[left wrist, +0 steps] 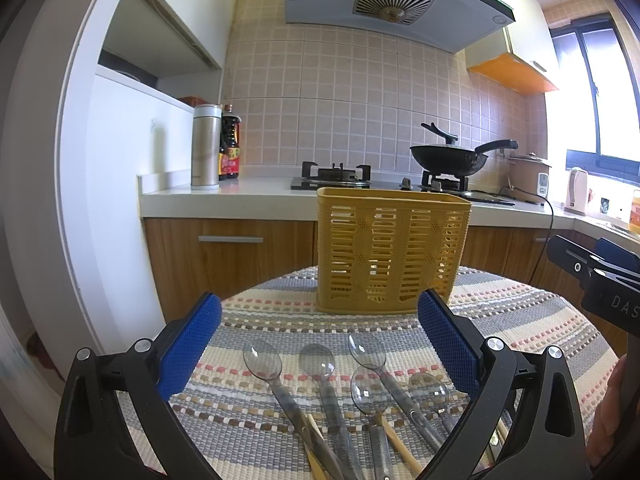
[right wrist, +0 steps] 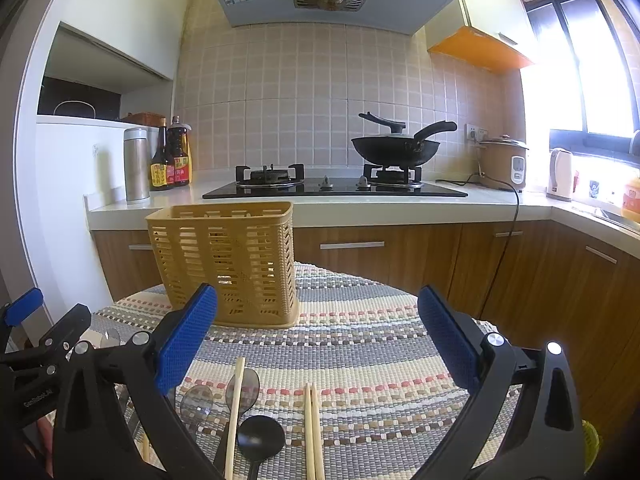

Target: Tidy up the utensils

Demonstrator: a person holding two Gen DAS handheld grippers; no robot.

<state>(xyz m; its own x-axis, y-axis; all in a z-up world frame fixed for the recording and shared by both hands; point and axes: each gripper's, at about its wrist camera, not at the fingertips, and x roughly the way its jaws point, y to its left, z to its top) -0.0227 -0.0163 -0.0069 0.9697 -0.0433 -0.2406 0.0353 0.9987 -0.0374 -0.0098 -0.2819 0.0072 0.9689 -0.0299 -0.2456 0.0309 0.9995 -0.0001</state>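
Clear plastic spoons (left wrist: pixel 320 376) lie lengthwise under the spread, empty left tool (left wrist: pixel 320 344), handles toward it, bowls toward the yellow slotted basket (left wrist: pixel 392 252) beyond; the right tool (right wrist: pixel 318 340) is likewise spread.

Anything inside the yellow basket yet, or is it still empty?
Through the slots of the yellow basket no utensil shows, and nothing sticks above its rim. The spoons and chopsticks lie on the mat. The basket's floor is hidden by its walls.
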